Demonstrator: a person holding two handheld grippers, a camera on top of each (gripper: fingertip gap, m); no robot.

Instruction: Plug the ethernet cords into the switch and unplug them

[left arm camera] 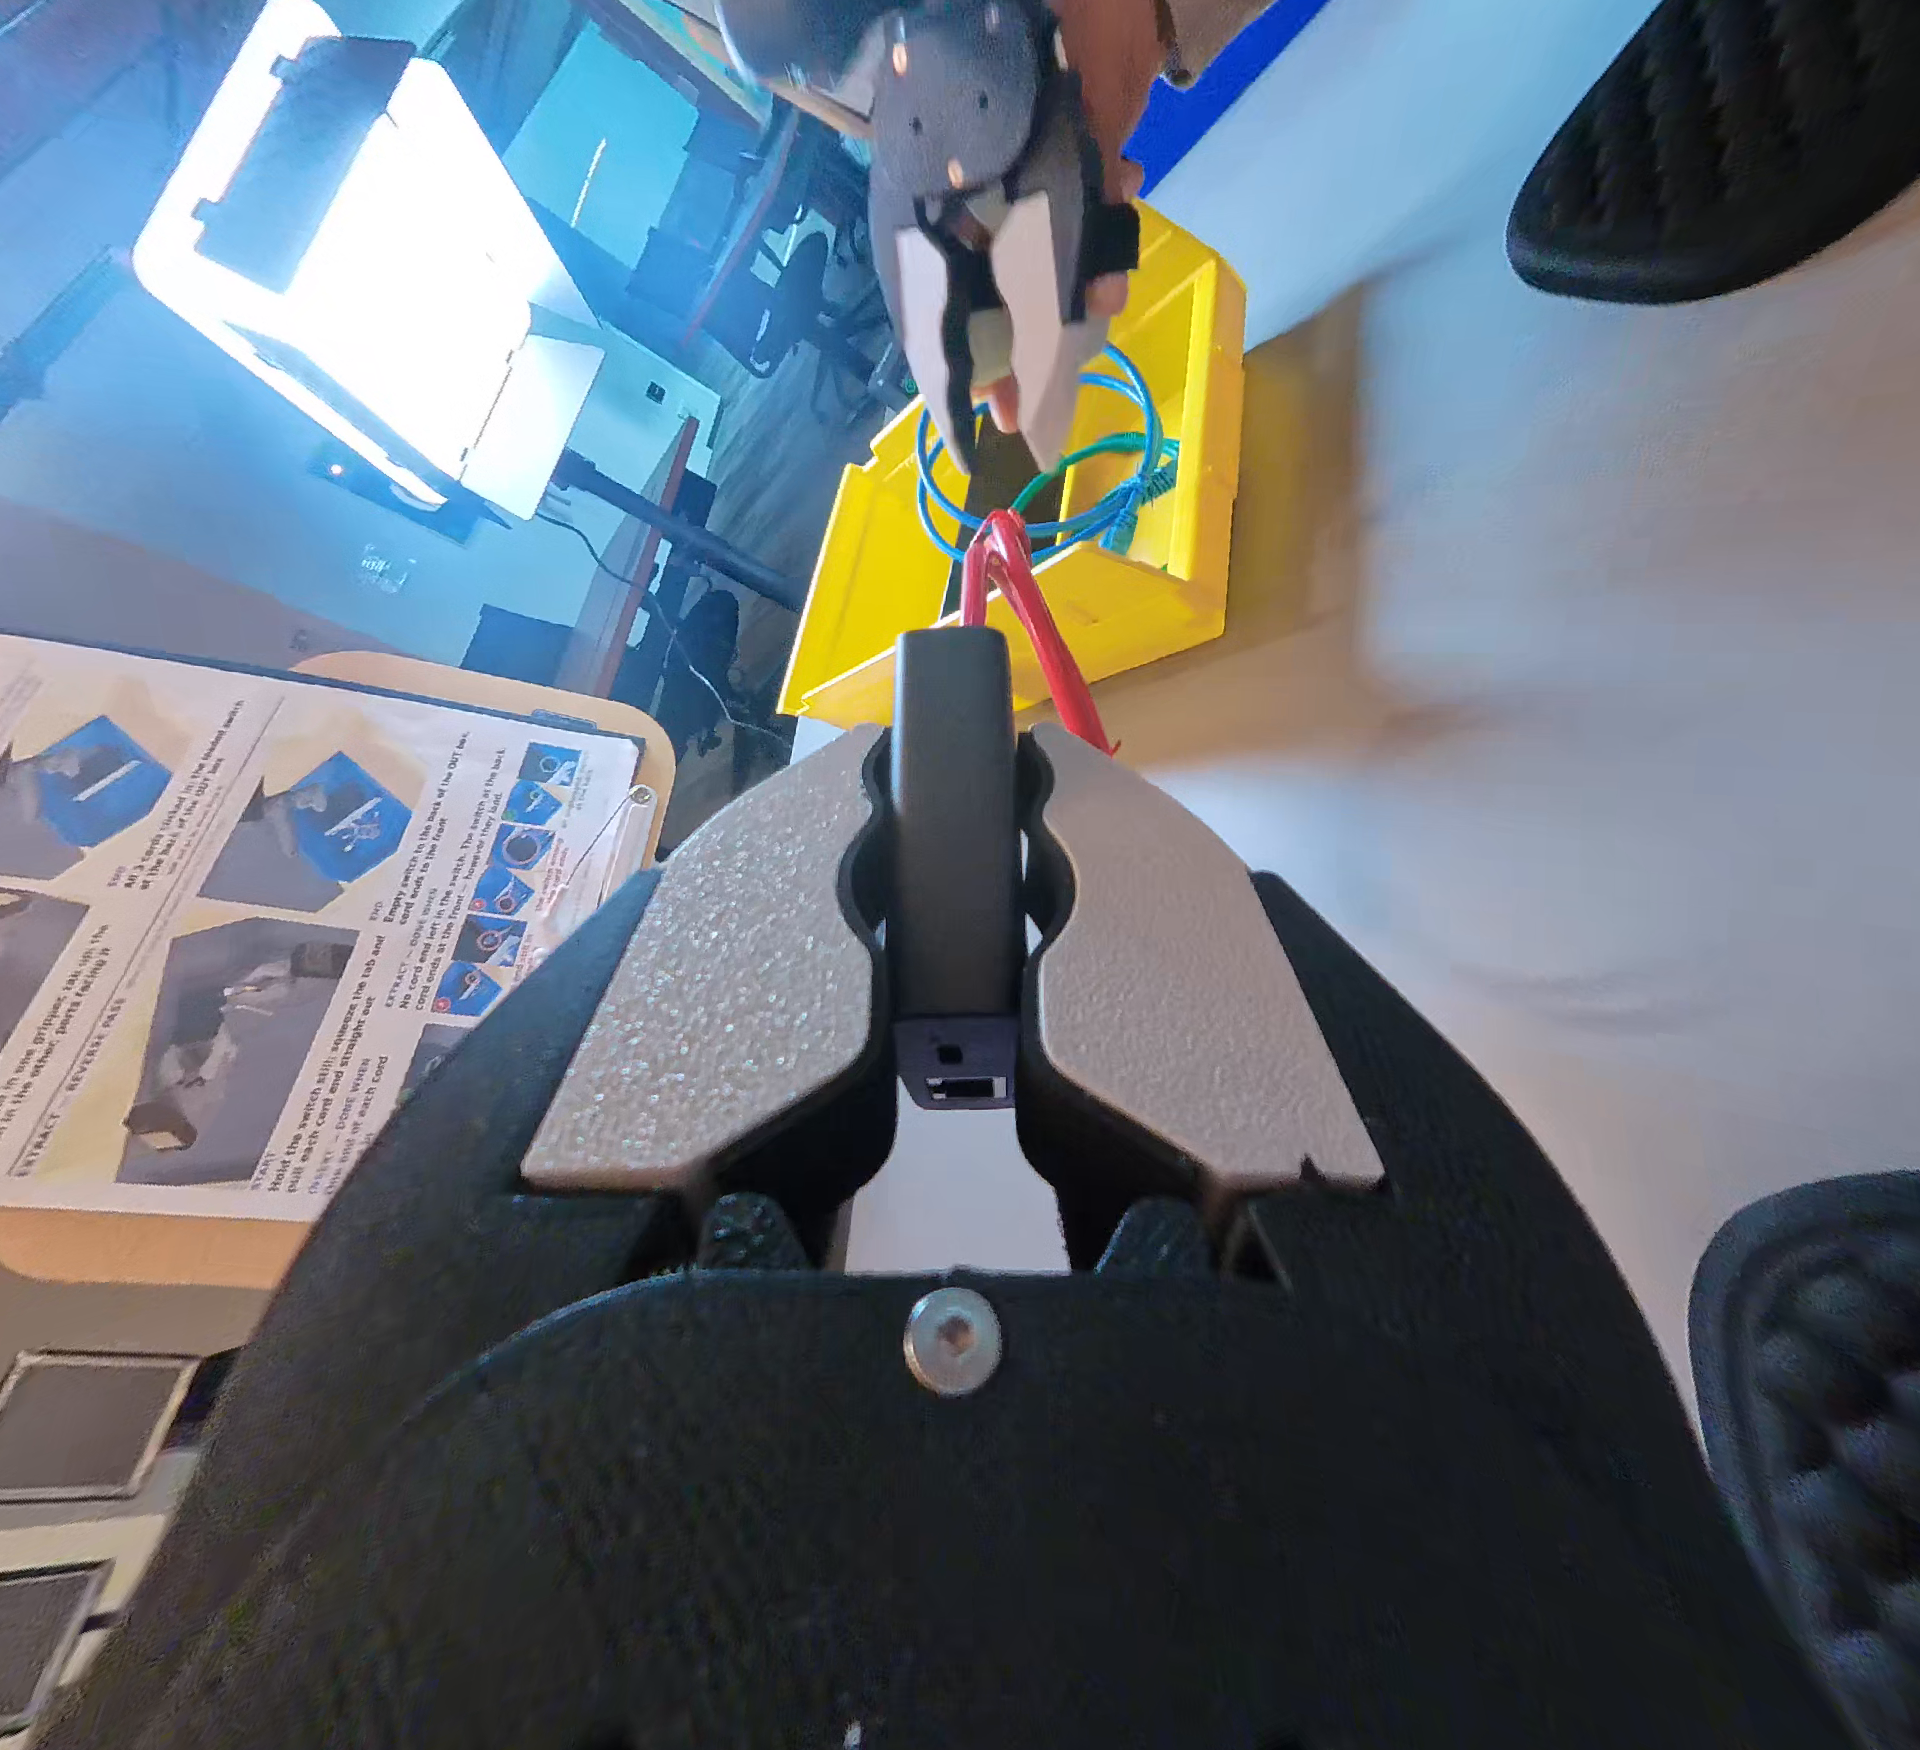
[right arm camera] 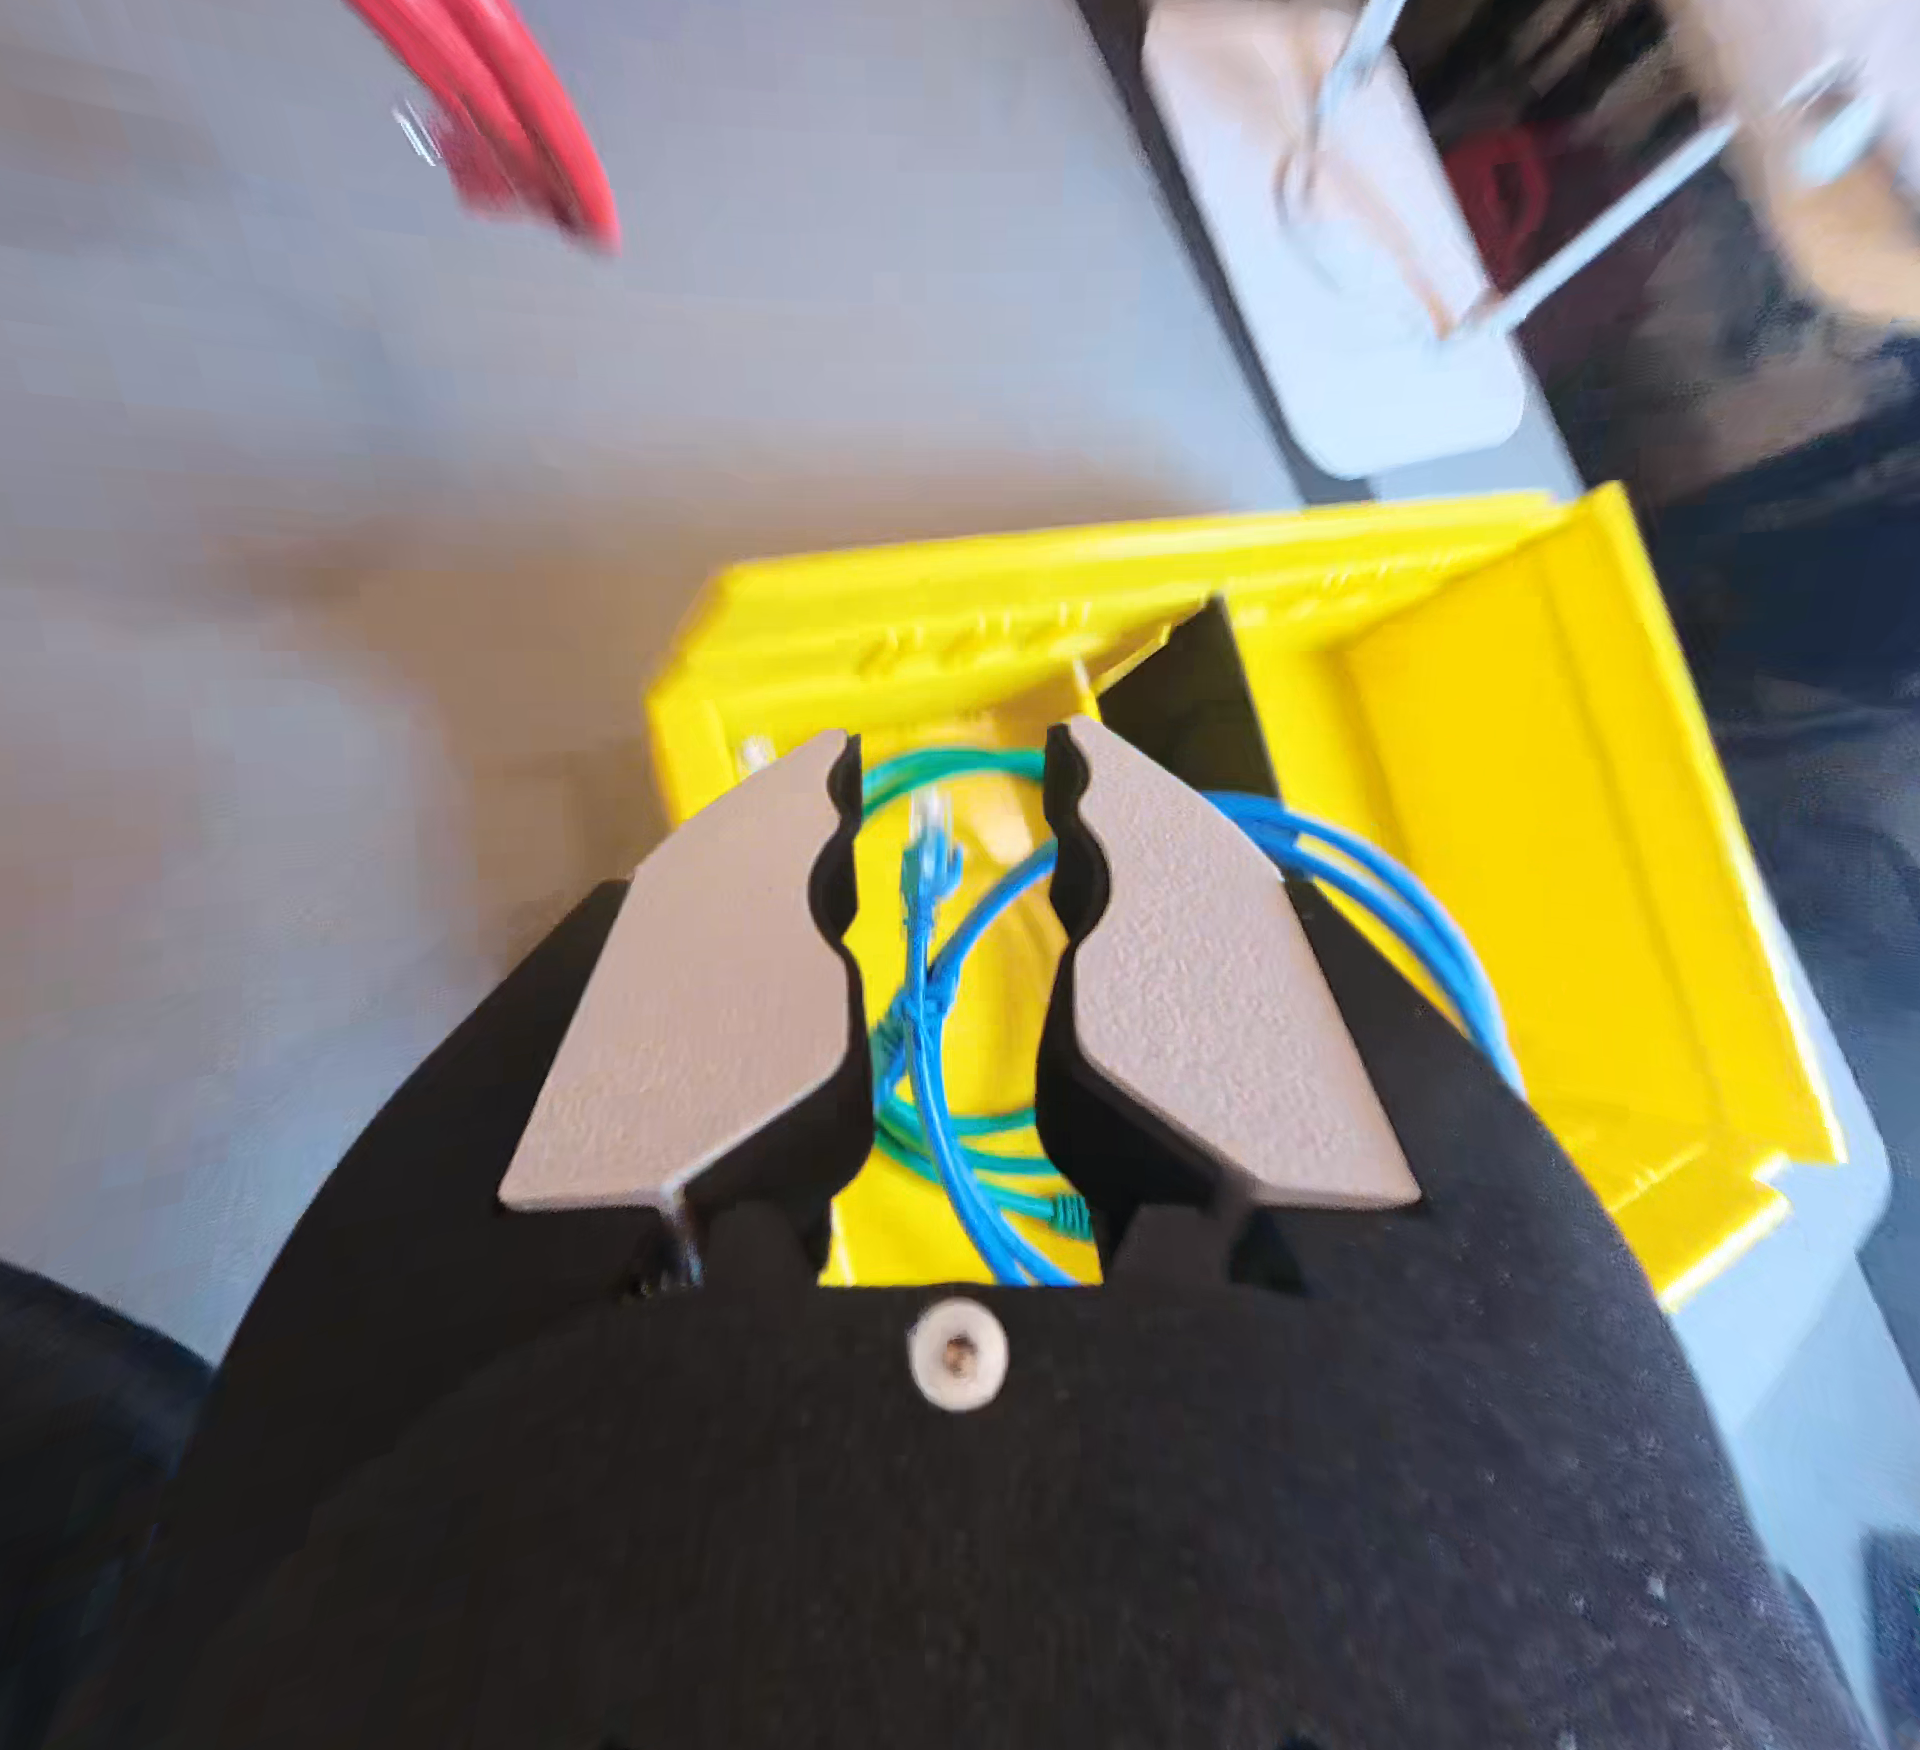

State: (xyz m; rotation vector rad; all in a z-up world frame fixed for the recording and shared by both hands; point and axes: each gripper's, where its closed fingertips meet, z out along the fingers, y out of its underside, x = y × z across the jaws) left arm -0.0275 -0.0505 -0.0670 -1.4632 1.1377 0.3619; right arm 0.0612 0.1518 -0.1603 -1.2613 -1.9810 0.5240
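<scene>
My left gripper [left arm camera: 954,750] is shut on the black switch [left arm camera: 952,827], held end-on above the table. A red cord [left arm camera: 1023,620] is plugged into the switch's far end and loops out; it also shows in the right wrist view [right arm camera: 488,48] at the upper left. My right gripper [right arm camera: 951,750] is open and empty above the yellow bin [right arm camera: 1558,827]; it also shows in the left wrist view [left arm camera: 997,443], held by a hand. A blue cord [right arm camera: 1382,879] and a green cord [right arm camera: 935,765] lie coiled in the bin, with the blue plug [right arm camera: 928,853] between my right fingers' line of sight.
The yellow bin [left arm camera: 1122,609] stands on the pale table with a black divider [right arm camera: 1195,713] inside. An instruction sheet [left arm camera: 260,921] on a clipboard lies to the left. Black chair parts [left arm camera: 1745,100] are at the right edge. A bright lamp panel [left arm camera: 353,266] is behind. Left tips to right tips: about 25 centimetres.
</scene>
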